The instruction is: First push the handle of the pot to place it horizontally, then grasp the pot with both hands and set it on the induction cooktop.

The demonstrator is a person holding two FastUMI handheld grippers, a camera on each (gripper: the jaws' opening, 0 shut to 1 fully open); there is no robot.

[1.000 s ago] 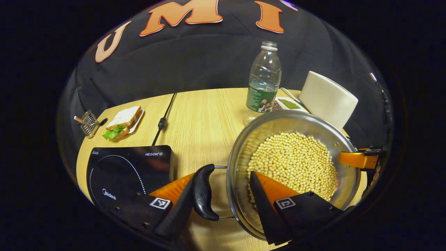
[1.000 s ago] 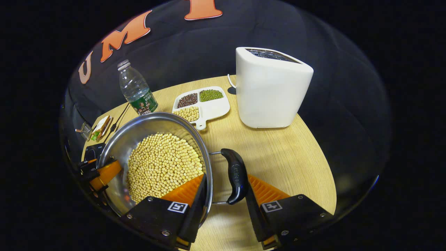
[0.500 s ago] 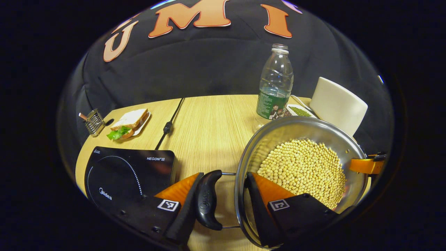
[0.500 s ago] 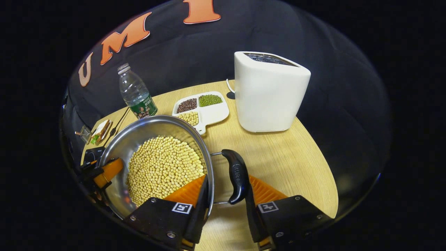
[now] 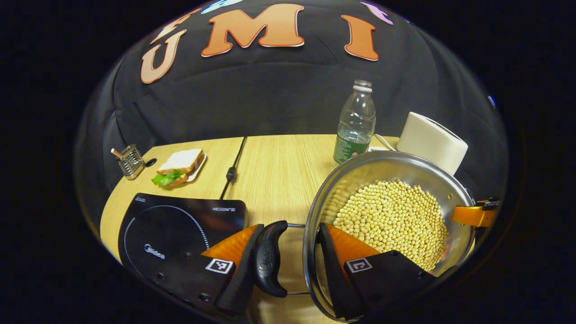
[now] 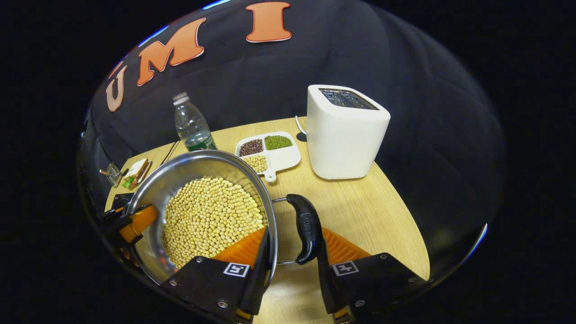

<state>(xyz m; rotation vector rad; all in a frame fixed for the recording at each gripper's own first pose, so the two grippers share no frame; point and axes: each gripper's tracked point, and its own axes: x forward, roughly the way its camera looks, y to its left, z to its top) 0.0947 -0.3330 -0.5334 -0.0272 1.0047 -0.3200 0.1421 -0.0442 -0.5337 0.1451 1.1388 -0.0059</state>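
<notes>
A steel pot (image 5: 344, 180) full of soybeans (image 5: 391, 216) hangs between my two grippers, above the wooden table. My left gripper (image 5: 290, 229) is shut on the pot's black left handle (image 5: 268, 258) and rim: one finger is outside the handle, the other inside the pot. My right gripper (image 6: 293, 234) holds the opposite black handle (image 6: 305, 229) and the rim of the pot (image 6: 180, 173) the same way. The black induction cooktop (image 5: 171, 225) lies on the table, left of the pot and close to the left gripper. The right gripper (image 5: 472, 215) also shows at the pot's far rim.
A water bottle (image 5: 355, 121) and a white toaster (image 6: 344, 130) stand behind the pot, with a divided tray of beans (image 6: 270, 153) between them. A sandwich on a plate (image 5: 180, 166), a small metal rack (image 5: 130, 159) and a black cable (image 5: 231, 173) lie beyond the cooktop.
Both grippers have risen with the pot held between them. The table, bottle and toaster now look lower and farther off. The grips on both handles are unchanged.
</notes>
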